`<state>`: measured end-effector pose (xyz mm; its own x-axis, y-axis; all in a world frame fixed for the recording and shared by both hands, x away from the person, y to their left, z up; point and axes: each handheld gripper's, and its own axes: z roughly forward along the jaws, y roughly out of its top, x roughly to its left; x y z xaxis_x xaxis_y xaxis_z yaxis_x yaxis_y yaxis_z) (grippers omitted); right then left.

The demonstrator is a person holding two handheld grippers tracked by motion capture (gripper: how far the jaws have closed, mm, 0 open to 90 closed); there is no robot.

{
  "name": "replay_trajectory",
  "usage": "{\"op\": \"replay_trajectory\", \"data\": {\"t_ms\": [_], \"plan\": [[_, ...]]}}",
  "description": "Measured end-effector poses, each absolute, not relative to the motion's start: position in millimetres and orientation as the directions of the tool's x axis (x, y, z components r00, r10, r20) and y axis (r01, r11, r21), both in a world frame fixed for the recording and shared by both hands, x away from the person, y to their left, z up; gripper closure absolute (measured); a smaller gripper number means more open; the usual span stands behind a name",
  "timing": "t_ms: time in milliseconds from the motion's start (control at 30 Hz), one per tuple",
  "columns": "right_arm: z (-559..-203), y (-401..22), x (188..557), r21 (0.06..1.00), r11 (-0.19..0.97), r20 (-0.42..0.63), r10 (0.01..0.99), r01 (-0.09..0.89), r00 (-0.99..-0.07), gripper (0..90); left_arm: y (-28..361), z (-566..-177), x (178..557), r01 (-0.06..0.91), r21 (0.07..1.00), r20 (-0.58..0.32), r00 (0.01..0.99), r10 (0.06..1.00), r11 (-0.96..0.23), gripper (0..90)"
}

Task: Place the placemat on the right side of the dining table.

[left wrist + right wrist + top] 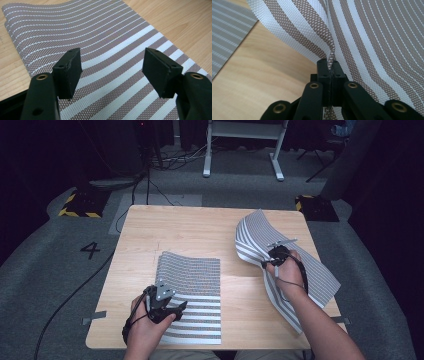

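Two brown-and-white striped woven placemats are on the wooden table (200, 230). One placemat (192, 290) lies flat near the front left. My left gripper (180, 308) hovers over its near left part, jaws open and nothing between them. In the left gripper view the left gripper (112, 58) has both pads apart above the flat placemat (100, 35). The second placemat (260, 237) is at the right, raised and buckled, partly overhanging the table's right edge. My right gripper (271, 258) is shut on its edge. In the right gripper view the right gripper (330, 63) pinches the lifted placemat (367, 37).
The flat placemat (229, 27) appears at the upper left of the right gripper view, with bare wood (262, 75) between it and the held mat. Beyond the table are grey carpet, cables (135, 185), white stand legs (207, 155) and a floor mark "4" (90, 250).
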<state>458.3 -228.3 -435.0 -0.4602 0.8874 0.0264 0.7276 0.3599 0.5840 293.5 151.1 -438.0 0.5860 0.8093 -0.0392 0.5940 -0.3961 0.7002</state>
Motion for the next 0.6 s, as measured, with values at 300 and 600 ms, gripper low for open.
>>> {"op": "replay_trajectory", "data": {"t_ms": [300,600], "plan": [[-444,-236,485,0.681,0.284,0.05,0.902,0.675,-0.43,49.9,153,-438,292,0.595,0.701,-0.041,0.585,0.81,-0.394,32.2],[-421,-286,435,0.694,0.349,0.023,0.863,0.63,-0.504,39.3,148,-439,291,0.595,0.694,-0.034,0.589,0.808,-0.405,32.2]]}}
